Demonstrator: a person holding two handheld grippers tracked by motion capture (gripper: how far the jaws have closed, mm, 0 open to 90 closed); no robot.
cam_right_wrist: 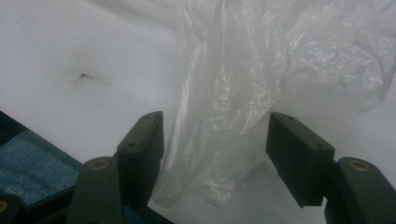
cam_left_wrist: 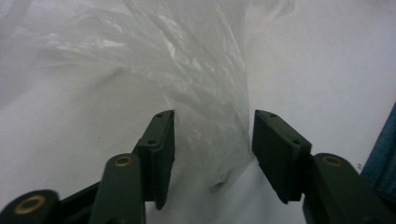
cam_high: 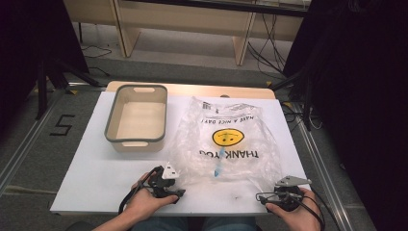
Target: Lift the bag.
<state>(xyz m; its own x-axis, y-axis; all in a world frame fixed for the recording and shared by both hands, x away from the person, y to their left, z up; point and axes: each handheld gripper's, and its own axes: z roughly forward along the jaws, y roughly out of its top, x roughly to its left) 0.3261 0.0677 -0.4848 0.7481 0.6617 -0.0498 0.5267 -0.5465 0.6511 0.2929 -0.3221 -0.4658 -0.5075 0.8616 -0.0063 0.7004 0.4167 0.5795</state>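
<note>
Two gripper views: left gripper [cam_left_wrist: 212, 140] and right gripper [cam_right_wrist: 215, 144] apart, straddling crinkled clear plastic bag [cam_high: 226, 139] handles, unclamped. High view adds empty beige grey-rimmed tub [cam_high: 137, 118] on white worktop [cam_high: 91, 178].

A beige tub [cam_high: 136, 119] with a grey rim is seen on the left of the white bench [cam_high: 91, 178], open side up. Behind the bench, pale wooden furniture legs [cam_high: 126, 33] and dark cables [cam_high: 267, 53] are seen on the floor.
</note>
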